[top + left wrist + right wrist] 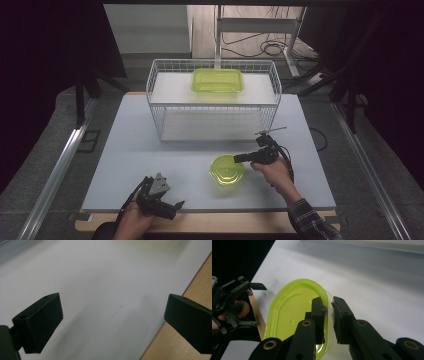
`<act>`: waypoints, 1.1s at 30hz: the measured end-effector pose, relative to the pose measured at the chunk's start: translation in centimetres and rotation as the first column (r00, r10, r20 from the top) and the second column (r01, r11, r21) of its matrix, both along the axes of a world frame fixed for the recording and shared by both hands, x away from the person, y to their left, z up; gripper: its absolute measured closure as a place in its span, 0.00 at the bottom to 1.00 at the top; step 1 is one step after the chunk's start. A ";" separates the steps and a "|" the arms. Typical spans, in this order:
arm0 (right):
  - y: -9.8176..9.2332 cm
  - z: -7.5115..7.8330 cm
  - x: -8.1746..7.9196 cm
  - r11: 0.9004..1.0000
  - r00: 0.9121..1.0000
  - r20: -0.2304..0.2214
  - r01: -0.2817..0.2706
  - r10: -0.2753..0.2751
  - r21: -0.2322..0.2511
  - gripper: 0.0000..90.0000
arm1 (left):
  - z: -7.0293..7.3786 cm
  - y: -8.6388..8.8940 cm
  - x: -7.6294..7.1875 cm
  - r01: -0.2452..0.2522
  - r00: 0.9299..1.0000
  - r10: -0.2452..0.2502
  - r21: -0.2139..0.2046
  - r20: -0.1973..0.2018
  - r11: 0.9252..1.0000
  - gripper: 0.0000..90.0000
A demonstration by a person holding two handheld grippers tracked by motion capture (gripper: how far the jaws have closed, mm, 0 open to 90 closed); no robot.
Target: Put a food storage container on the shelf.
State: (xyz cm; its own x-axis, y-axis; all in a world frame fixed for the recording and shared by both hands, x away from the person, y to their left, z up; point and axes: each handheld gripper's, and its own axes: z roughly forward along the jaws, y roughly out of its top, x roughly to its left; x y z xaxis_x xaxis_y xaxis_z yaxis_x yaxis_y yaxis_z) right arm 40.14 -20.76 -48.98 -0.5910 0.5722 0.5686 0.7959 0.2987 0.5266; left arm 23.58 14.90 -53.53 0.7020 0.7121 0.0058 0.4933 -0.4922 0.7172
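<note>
Grey desk (pixel 150 150) carries a wire basket (pixel 155 100); near its front lies the green bowl (pixel 226 170). My right gripper (pixel 328 312) clamps the bowl's rim, so I should lift level, gently. My left gripper (pixel 112 315), jaws apart, idles farther from the basket. No writing is legible.

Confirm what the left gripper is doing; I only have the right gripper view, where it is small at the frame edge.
Observer: The left gripper is near the front edge of the table, jaws wide apart, nothing between them.
Operator: Any other green container besides the one I'm gripping?
Observer: Yes, a rectangular green container sits on the top shelf of the wire rack.
Operator: Where's my green lid relative to the rack?
Observer: The green lid lies on the table in front of the rack, toward its right; the right gripper pinches its rim.
</note>
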 end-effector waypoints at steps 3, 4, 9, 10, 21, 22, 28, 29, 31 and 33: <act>0.0 0.3 -0.2 1.000 1.000 -0.008 -0.002 0.002 0.009 0.89 | 0.0 0.0 0.0 0.002 1.000 -0.002 0.003 0.001 1.000 0.02; -0.1 0.4 -0.3 1.000 1.000 -0.014 -0.001 0.002 0.023 0.90 | 0.0 0.0 0.0 0.002 1.000 -0.002 0.002 0.001 1.000 0.02; -0.2 0.8 -0.3 0.998 1.000 -0.016 0.005 -0.005 0.057 0.91 | 0.0 0.0 0.0 -0.001 1.000 0.001 -0.001 0.001 1.000 0.02; -0.2 0.9 -0.3 0.998 1.000 -0.014 0.007 -0.006 0.056 0.91 | 0.0 0.0 0.0 -0.002 1.000 0.002 -0.001 0.002 1.000 0.02; -0.7 1.4 -0.2 0.996 0.999 -0.013 0.030 -0.029 0.081 0.91 | 0.0 0.0 0.0 -0.004 1.000 0.004 -0.003 0.003 1.000 0.02; -0.8 1.4 -0.2 0.996 0.999 -0.012 0.030 -0.029 0.085 0.91 | 0.1 0.0 0.0 -0.004 1.000 0.004 -0.004 0.003 1.000 0.02; -1.1 1.6 -0.2 0.991 0.999 -0.026 0.038 -0.035 0.126 0.93 | 0.1 0.0 0.0 -0.004 1.000 0.004 -0.005 0.004 1.000 0.02; -1.1 1.7 -0.2 0.992 0.999 -0.023 0.039 -0.036 0.121 0.93 | 0.1 0.0 0.0 -0.004 1.000 0.004 -0.005 0.004 1.000 0.02; -1.1 1.6 -0.1 0.991 0.999 -0.026 0.042 -0.039 0.123 0.93 | 0.1 0.0 0.0 -0.004 1.000 0.004 -0.004 0.004 1.000 0.02; -1.3 1.5 0.0 0.991 0.999 -0.022 0.046 -0.044 0.124 0.92 | 0.1 0.0 0.0 -0.004 1.000 0.004 -0.005 0.004 1.000 0.02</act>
State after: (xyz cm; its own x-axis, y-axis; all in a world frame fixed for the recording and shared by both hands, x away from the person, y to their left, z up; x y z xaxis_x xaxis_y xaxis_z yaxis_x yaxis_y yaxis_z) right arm 40.17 -22.03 -47.52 -0.5549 0.5219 0.6478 0.8171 0.1955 0.5424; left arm 23.58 14.93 -53.48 0.6991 0.7150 0.0051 0.4927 -0.4869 0.7212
